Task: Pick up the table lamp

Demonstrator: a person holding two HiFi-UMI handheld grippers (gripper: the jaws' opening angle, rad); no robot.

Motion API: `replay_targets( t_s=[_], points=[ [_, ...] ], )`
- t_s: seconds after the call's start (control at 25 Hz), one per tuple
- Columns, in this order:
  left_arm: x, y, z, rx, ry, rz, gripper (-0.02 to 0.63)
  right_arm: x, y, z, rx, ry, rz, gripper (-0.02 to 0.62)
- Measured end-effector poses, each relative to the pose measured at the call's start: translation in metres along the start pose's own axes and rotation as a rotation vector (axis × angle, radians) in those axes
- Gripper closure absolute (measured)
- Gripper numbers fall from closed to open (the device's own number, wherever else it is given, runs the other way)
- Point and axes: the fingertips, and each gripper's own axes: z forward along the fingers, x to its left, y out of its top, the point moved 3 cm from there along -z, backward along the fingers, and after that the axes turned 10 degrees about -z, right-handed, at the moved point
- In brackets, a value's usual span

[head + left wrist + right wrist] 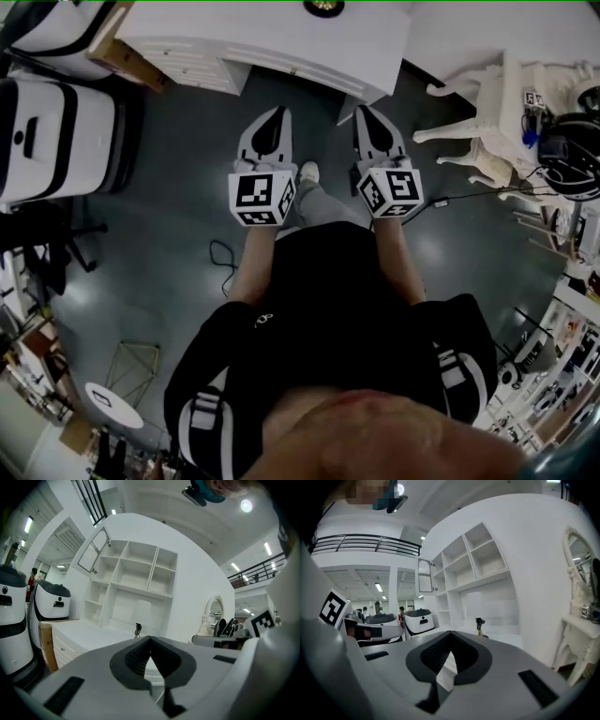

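The table lamp (137, 629) is a small dark lamp on a gold base, standing far off on the white desk (89, 637). It also shows in the right gripper view as the lamp (479, 625), and in the head view its base (323, 7) sits at the top edge. My left gripper (278, 114) and right gripper (362, 112) are held side by side over the dark floor, short of the desk's near edge. The left gripper (150, 638) and the right gripper (451, 633) both have their jaws shut, with nothing between them.
The desk (272, 42) has drawers on its left side, and a white shelf unit (136, 573) stands behind it. Two white machines (47, 131) stand at the left. At the right are an ornate white table (487, 112) and an oval mirror (581, 569). A cable (220, 255) lies on the floor.
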Motion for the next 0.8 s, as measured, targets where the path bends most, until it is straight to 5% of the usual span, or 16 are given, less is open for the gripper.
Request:
replay_targets(
  t_s=[0.36,0.8],
  points=[
    [-0.011,0.01,0.095,0.018,-0.012,0.036,0.598,-0.077,0.013,0.052,-0.025,0.015,0.014,0.578],
    [-0.014,0.012,0.141,0.034,0.011,0.066,0.598,-0.114,0.003,0.076,-0.015,0.033,0.058,0.578]
  ],
)
